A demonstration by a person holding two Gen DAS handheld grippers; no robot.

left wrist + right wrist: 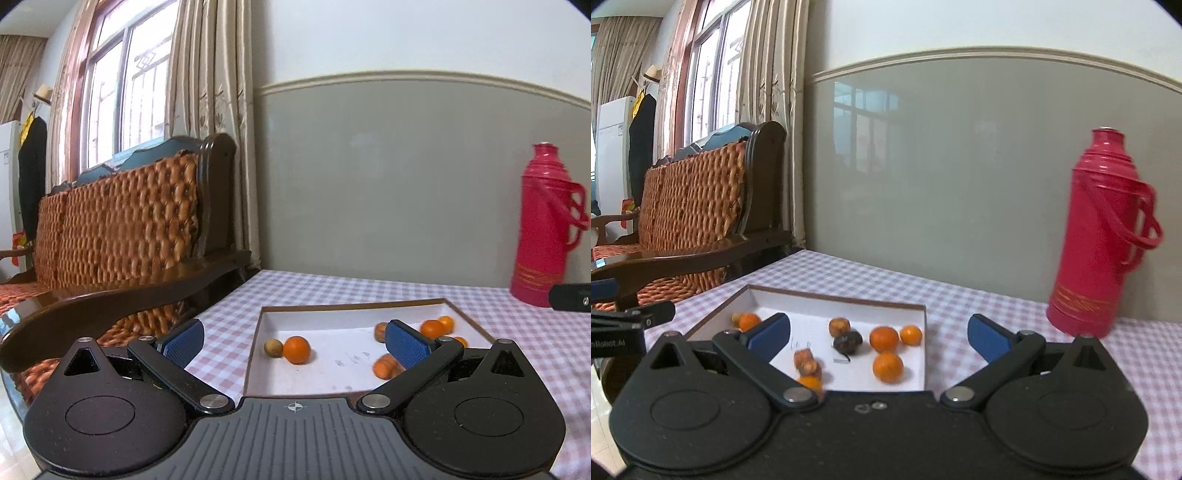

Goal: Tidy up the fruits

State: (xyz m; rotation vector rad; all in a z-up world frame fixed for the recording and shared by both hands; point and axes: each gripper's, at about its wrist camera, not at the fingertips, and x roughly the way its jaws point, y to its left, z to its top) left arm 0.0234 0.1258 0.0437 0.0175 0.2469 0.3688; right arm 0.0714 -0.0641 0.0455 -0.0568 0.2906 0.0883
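Note:
A shallow white tray with a brown rim (354, 305) (925, 332) lies on the checked table. It holds several small oranges (297, 349) (887, 366), a dull olive-brown fruit (273, 348), a dark fruit (848, 342) and short carrot-like pieces (385, 366) (805, 361). My left gripper (294, 341) is open and empty, above the tray's near left part. My right gripper (879, 334) is open and empty, above the tray's near right part.
A red thermos (546, 225) (1100, 232) stands at the back right of the table by the grey wall. A wooden sofa with woven cushions (122, 236) (687, 221) stands left of the table. The left gripper's body shows at the right view's left edge (624, 325).

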